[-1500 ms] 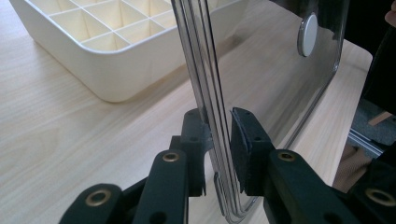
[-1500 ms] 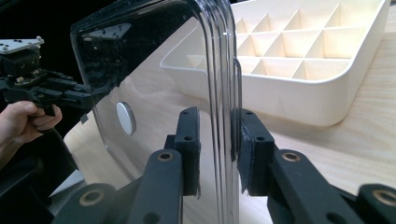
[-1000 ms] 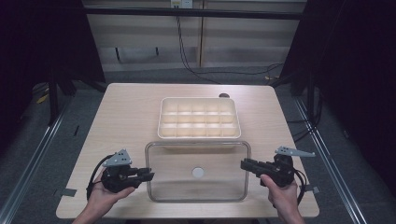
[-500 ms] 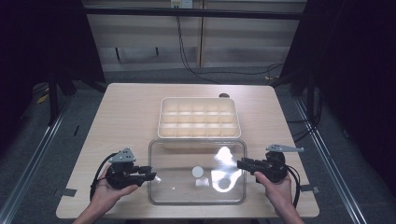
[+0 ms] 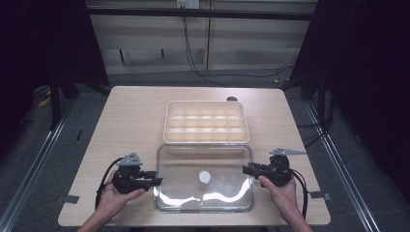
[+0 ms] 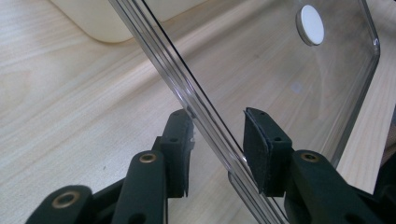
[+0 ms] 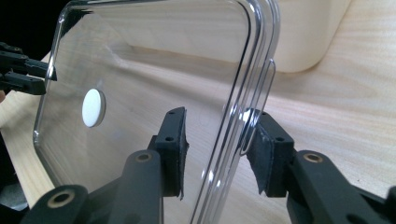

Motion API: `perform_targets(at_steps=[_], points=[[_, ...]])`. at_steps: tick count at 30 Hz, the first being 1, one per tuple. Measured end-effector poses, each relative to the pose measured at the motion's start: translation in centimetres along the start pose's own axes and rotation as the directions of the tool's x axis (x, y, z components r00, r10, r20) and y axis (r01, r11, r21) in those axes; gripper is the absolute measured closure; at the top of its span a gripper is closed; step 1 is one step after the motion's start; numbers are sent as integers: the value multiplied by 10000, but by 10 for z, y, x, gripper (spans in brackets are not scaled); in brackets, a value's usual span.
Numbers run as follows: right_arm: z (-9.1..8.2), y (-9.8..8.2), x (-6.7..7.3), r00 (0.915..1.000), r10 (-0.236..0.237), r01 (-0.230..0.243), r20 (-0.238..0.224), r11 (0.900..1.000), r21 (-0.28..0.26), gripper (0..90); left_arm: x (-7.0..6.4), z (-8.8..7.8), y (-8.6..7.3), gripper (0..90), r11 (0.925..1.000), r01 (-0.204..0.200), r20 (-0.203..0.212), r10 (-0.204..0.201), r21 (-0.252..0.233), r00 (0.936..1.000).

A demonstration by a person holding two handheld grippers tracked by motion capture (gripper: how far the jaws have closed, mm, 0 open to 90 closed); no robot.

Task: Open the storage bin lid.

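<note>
A person seated at a light wooden table works two black two-jaw claws, one in each hand, on a single clear plastic rectangular lid with rounded corners. One round white disc sits near the middle of the lid. Beyond it, at the centre of the table, lies one cream plastic organiser tray divided into fifteen small compartments, three rows of five; the lid's far edge lies just beside the tray's near wall.

The left claw meets the lid's left edge, and in the left gripper view its jaws stand apart on either side of the lid's ribbed rim, the left pad close against the plastic, the right pad a little clear of it. The right claw meets the lid's right edge; in the right gripper view its jaws are likewise spread, straddling the rim, with the right pad touching or nearly touching the rim and the left pad standing off from the clear panel. Whether the lid rests flat on the table or is raised off it cannot be told.
</note>
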State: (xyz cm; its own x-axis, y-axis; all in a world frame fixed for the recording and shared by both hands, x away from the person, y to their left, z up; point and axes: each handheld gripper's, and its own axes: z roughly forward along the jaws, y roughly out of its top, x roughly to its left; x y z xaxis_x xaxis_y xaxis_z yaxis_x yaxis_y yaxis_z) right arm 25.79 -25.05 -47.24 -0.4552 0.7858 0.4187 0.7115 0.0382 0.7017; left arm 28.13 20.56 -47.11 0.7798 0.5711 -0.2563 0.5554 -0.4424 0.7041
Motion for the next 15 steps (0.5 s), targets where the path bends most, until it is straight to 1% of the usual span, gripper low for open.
perform_targets(at_steps=[2,3,4,5,6,8,11,15], points=[[2,-1,-2,10000,89,-89,44,9999,147,585,0,2,1,621,9999,-47,-40,47,91,10000],[4,0,-3,9999,87,-88,51,9997,223,580,1,3,1,615,9999,21,-28,-20,172,10000],[4,0,-3,9999,121,-124,97,9994,323,577,2,4,1,613,9997,131,72,-132,211,9999],[5,0,-4,9998,111,-117,150,9993,353,574,2,5,1,613,9996,80,17,-81,289,10000],[5,-1,-4,9997,116,-123,206,9993,343,569,2,6,1,606,9994,37,63,-39,344,10000],[7,-3,-4,9995,90,-102,314,9992,376,558,3,7,0,602,9992,104,67,-107,385,9999],[11,-4,-6,9989,93,-116,463,9987,499,543,3,9,0,592,9991,95,3,-95,408,10000],[13,-4,-7,9987,81,-105,509,9988,470,540,4,8,-1,585,9988,38,47,-41,496,10000]])
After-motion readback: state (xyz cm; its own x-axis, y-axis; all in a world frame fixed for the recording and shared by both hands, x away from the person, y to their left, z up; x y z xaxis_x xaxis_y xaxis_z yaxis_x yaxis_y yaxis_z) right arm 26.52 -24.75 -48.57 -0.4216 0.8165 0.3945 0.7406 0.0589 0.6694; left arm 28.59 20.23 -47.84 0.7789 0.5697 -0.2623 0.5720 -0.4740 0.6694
